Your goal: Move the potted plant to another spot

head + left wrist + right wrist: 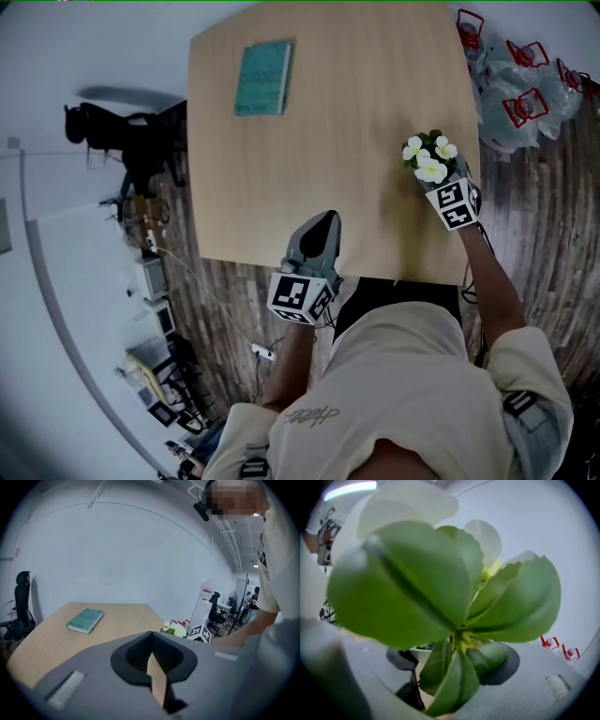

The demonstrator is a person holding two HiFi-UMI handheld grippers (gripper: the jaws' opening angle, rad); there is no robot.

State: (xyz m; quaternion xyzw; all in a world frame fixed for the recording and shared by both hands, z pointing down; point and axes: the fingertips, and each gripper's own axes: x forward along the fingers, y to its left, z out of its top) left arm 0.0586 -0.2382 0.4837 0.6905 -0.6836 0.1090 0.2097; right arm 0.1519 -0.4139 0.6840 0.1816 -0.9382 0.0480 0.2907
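The potted plant [429, 159], with white flowers and green leaves, stands near the right edge of the wooden table [356, 94]. My right gripper [442, 180] reaches it from the near side, its jaws on either side of the white pot [423, 651] and closed against it. Leaves [454, 597] fill the right gripper view and hide most of the pot. Over the table's near edge my left gripper [324, 223] is shut and holds nothing. In the left gripper view the plant [173, 630] shows at the right, beyond the shut jaws.
A teal book [263, 78] lies flat at the far left of the table. A pack of bottles with red caps [520, 89] sits on the floor past the table's right edge. A black office chair [103, 127] stands to the left.
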